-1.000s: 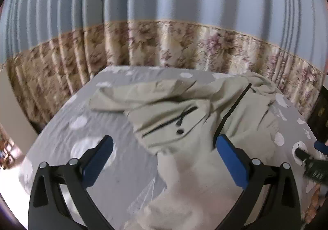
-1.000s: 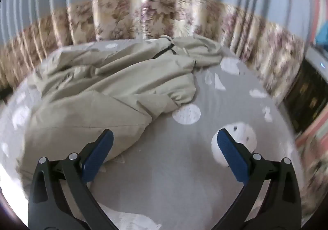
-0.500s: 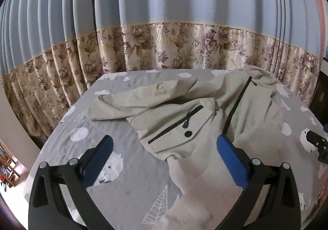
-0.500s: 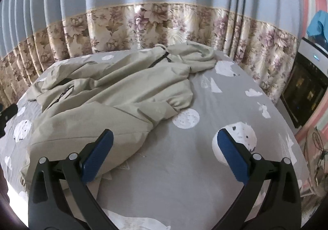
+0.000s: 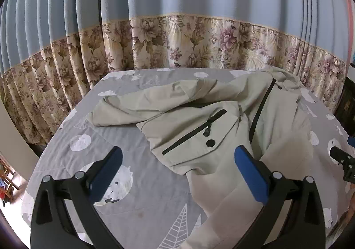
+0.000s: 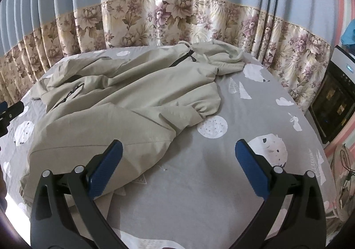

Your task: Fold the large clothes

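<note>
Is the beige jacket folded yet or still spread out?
Not folded: the beige jacket lies rumpled and spread across the bed, sleeve flung left. Both tools hover open, holding nothing.

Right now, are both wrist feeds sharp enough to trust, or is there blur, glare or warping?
Left wrist: sharp; jacket hem nearest the lens is washed out; fisheye bows the curtain. Right wrist: sharp, same bowing; bright glare at the bottom-left edge of the bed sheet.

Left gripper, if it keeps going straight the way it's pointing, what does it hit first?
Most likely the beige jacket: its zip pocket panel lies ahead of the open left gripper. Depth is unclear, so it might touch the grey bedsheet first.
</note>
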`<act>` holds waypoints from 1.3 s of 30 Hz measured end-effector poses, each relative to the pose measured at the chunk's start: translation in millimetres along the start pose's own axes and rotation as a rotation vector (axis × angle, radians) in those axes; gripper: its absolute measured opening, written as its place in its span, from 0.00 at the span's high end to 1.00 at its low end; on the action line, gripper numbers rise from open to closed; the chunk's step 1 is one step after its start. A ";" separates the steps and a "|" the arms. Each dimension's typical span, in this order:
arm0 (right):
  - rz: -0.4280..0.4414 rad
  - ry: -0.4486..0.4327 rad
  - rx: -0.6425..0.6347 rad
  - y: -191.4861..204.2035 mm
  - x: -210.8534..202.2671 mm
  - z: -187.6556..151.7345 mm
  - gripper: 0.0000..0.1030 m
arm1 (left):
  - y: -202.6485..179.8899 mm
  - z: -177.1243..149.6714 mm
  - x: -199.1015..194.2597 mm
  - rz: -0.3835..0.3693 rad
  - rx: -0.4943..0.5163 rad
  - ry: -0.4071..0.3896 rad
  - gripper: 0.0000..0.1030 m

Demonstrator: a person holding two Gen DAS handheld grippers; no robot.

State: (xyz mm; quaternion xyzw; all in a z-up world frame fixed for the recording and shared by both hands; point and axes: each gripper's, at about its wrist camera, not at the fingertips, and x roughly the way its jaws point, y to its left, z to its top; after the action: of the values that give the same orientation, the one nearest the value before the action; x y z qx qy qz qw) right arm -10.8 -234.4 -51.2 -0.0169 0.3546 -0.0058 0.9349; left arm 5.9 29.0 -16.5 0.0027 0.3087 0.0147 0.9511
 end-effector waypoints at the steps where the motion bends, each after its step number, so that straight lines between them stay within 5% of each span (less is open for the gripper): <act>1: -0.002 0.000 -0.002 0.0 0.3 0.0 0.03 | -0.7 0.5 0.8 0.003 0.000 0.002 0.02; 39: 0.028 0.015 0.005 -4.0 12.7 -2.7 0.03 | -13.0 2.8 11.8 0.010 0.024 0.012 0.02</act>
State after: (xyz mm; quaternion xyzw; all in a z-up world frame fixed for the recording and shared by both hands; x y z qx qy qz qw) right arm -3.1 -238.8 -61.6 -0.0098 0.3617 0.0062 0.9322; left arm 17.5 16.4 -21.3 0.0155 0.3144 0.0158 0.9490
